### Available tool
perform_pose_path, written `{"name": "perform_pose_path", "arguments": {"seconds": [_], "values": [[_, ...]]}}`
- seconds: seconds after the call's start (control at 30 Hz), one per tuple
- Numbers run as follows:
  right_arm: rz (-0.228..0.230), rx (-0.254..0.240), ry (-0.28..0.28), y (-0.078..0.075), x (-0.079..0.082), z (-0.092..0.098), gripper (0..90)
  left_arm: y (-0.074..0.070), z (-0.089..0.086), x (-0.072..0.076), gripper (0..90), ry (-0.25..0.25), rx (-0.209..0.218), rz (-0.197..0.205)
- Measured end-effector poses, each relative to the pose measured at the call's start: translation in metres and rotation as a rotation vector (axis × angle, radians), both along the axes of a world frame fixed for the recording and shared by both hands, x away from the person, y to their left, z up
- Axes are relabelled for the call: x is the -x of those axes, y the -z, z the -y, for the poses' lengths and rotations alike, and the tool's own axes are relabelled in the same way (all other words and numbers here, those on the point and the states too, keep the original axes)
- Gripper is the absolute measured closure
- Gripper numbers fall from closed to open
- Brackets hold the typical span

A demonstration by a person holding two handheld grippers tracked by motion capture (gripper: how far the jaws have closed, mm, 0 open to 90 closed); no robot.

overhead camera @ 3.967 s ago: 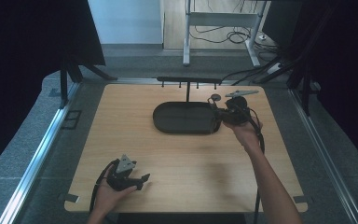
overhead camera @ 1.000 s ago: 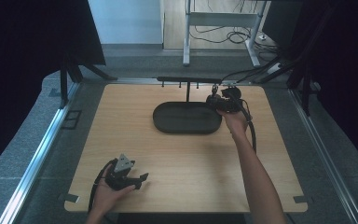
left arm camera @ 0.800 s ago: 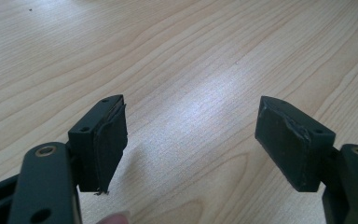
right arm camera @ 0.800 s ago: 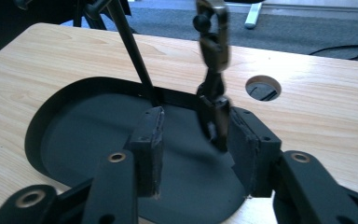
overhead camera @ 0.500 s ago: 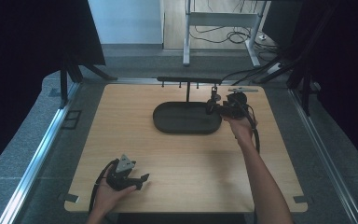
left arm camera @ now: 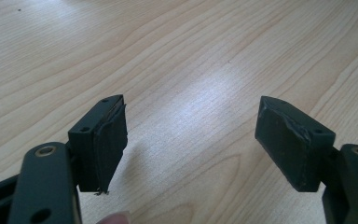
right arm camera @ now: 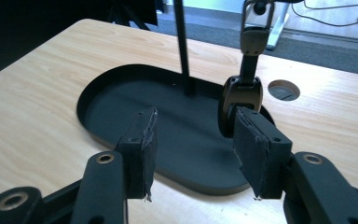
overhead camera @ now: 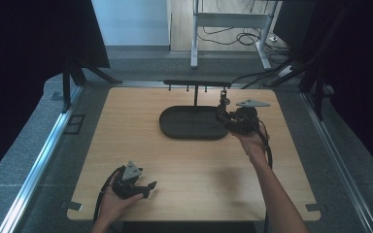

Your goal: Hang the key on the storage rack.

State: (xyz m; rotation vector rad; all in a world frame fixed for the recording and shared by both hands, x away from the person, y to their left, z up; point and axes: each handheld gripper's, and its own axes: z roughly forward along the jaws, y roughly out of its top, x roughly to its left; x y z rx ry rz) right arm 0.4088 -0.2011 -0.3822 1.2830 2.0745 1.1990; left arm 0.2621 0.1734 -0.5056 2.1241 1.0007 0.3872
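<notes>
A black stand has an oval tray base (overhead camera: 184,130), an upright post (overhead camera: 194,97) and a top bar (overhead camera: 196,83) with small hooks. From the bar's right end hangs a keyring-like piece (overhead camera: 222,103): a metal clasp over a black oval loop (right arm camera: 228,100). My right gripper (overhead camera: 222,117) is at the tray's right end, just on the near side of that loop. Its jaws (right arm camera: 196,135) have just been opening and nothing is between them; the loop hangs just behind the right-hand pad (right arm camera: 254,149). My left gripper (overhead camera: 149,187) rests open near the table's front left, with bare wood between its pads (left arm camera: 191,135).
The wooden table (overhead camera: 126,131) is bare to the left of the tray and in front of it. A round cable hole (right arm camera: 284,89) lies in the tabletop behind the loop. A metal frame leg (overhead camera: 194,34) and cables stand on the floor beyond the far edge.
The right gripper has drawn back from the bar's right end toward the near side and its jaws have widened; the keyring piece stays hanging on the bar. The left gripper has not moved.
</notes>
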Motion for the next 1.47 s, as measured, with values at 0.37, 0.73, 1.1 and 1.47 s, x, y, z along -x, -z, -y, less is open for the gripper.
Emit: {"name": "perform_pose_path", "arguments": {"seconds": [0.37,0.73,1.1,1.47], "values": [[0.01,-0.033,-0.061,0.021,0.041,0.003,49.8,0.001,0.004,0.001,25.6,0.01,-0.004,0.0],[-0.013,-0.033,-0.099,0.061,0.082,0.01,49.6,0.001,0.005,0.001,25.6,0.012,-0.006,-0.003],[-0.022,-0.073,-0.143,0.089,0.101,0.017,49.7,0.002,0.006,0.001,25.6,0.016,-0.013,-0.002],[-0.042,0.003,-0.155,0.102,0.103,0.01,46.2,0.001,0.007,0.002,25.6,0.018,-0.011,0.001]]}}
